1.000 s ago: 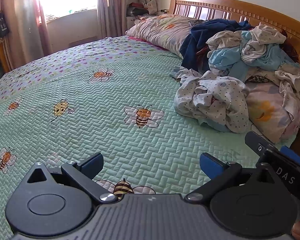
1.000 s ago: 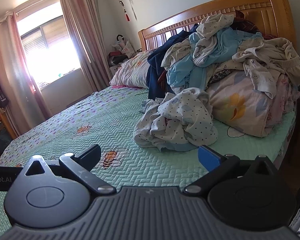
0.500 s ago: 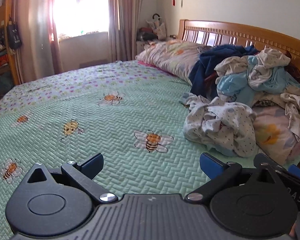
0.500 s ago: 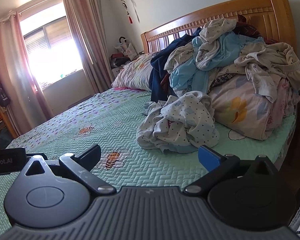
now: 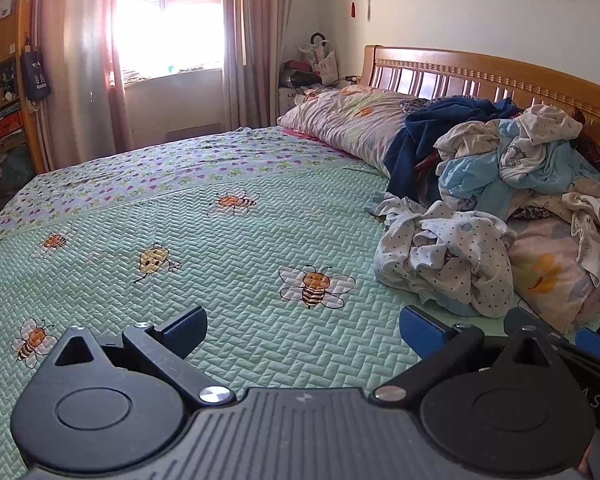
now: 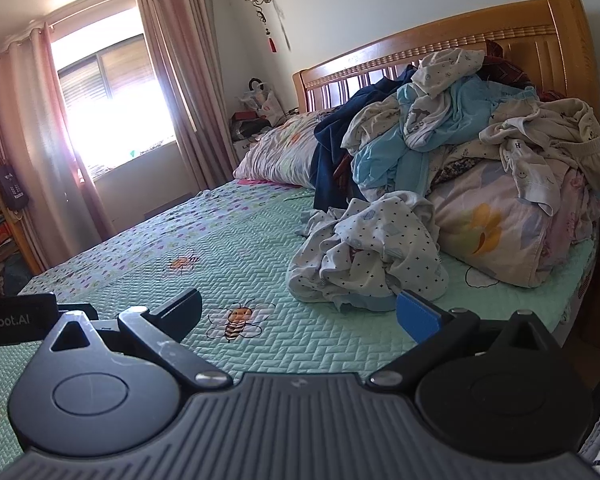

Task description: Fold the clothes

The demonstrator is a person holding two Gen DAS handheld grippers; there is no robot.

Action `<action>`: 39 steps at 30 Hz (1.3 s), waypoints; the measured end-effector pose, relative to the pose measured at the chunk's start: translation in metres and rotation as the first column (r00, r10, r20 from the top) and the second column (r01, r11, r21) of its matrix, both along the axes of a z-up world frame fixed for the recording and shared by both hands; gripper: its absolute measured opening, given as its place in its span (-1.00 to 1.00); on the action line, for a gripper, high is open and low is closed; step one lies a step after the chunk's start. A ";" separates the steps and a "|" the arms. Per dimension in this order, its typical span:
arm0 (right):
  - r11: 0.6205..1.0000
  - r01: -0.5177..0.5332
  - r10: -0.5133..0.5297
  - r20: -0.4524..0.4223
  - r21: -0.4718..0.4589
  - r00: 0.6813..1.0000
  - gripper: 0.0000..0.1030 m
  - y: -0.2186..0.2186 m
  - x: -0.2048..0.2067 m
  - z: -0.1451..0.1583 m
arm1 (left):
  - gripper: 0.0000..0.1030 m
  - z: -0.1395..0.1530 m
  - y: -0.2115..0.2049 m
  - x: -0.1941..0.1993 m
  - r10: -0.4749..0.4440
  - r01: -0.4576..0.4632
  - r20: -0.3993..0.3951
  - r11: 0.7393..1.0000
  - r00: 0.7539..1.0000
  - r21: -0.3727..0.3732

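Two claws [image 5: 302, 330] agape — rumpled, dotted laundry [image 5: 446, 258]

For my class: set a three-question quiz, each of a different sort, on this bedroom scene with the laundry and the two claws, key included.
1. True or false: the left claw is shut on a garment.
2. Which garment lies nearest the right claw? A) navy garment B) dotted white garment C) light blue garment
3. Fill in: the quilt is embroidered with ____.

Key
1. False: both claws are open and empty.
2. B: the dotted white garment lies on the quilt in front of the pile; the navy garment and light blue garment sit farther back.
3. Bees.
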State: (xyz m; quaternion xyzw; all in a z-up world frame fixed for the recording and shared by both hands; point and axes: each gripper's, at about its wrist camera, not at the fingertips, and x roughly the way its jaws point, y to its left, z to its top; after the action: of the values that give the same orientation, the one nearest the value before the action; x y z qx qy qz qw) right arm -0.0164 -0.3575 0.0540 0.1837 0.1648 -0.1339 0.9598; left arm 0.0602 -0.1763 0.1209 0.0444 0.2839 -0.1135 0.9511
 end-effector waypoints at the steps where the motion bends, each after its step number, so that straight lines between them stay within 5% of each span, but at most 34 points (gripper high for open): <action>1: 1.000 -0.001 0.001 0.001 0.000 1.000 0.99 0.001 -0.001 0.000 | 0.98 0.001 0.001 -0.001 0.003 -0.003 0.005 1.000 1.000 -0.001; 39: 1.000 -0.014 0.014 -0.006 0.016 1.000 0.99 0.004 0.001 -0.004 | 0.98 0.000 0.002 0.001 0.010 -0.010 0.015 0.999 1.000 0.047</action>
State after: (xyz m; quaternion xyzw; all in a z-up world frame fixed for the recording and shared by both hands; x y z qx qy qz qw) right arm -0.0154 -0.3536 0.0501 0.1895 0.1703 -0.1263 0.9587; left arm 0.0615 -0.1748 0.1206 0.0662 0.2797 -0.1017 0.9524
